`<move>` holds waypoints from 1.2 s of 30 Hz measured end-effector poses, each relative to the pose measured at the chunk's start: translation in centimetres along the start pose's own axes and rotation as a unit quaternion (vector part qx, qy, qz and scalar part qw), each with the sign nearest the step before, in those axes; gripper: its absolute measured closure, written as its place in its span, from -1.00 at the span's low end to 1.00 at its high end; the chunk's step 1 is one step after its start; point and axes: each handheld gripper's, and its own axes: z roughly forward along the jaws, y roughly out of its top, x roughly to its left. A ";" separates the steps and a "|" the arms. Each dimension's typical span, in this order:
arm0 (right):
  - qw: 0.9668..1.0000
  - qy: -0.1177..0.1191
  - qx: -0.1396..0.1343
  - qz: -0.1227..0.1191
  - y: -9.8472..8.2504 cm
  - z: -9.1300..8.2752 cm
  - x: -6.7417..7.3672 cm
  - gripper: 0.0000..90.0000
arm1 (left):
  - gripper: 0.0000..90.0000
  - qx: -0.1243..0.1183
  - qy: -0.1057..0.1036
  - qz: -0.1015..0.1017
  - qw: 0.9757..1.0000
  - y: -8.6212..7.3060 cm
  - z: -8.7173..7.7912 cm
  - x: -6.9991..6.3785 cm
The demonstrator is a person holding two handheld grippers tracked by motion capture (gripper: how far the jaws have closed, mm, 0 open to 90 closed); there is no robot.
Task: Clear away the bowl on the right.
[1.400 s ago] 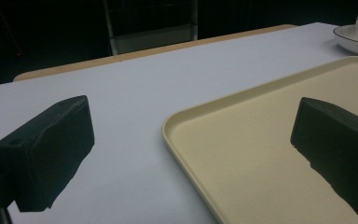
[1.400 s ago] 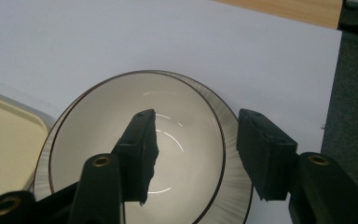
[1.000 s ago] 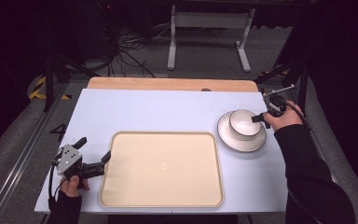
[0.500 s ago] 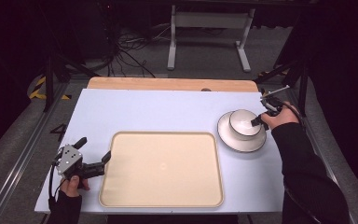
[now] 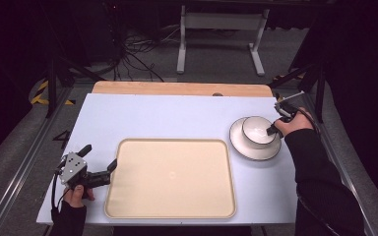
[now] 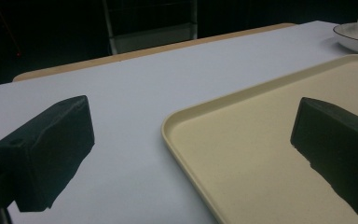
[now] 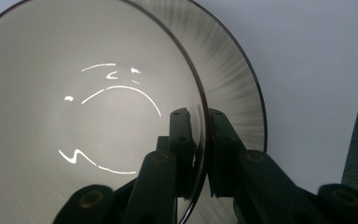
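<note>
Your right gripper [image 7: 199, 140] pinches the rim of the bowl [image 5: 257, 132] — one jaw inside, one outside — bowl sitting on its plate [image 5: 241, 145] at the tabletop's [image 5: 167, 118] right side. Your left gripper [image 5: 101, 167] rests by the tray's [image 5: 172, 177] left edge, jaws spread wide.

Overhead forward; two close tool-mounted views

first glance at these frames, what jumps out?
The big cream tray lying bare at the near middle of the white table. To its right, a white bowl sits on a plate, and the right tool is clamped on the bowl's rim, one jaw inside, one outside. At the tray's left edge the left tool is held wide open, straddling the near-left corner.
</note>
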 end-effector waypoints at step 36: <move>1.000 0.008 -0.011 0.015 0.2 -5.3 2.4 0.82 | -1.00 0.002 0.002 0.001 1.000 0.0 0.0 0.0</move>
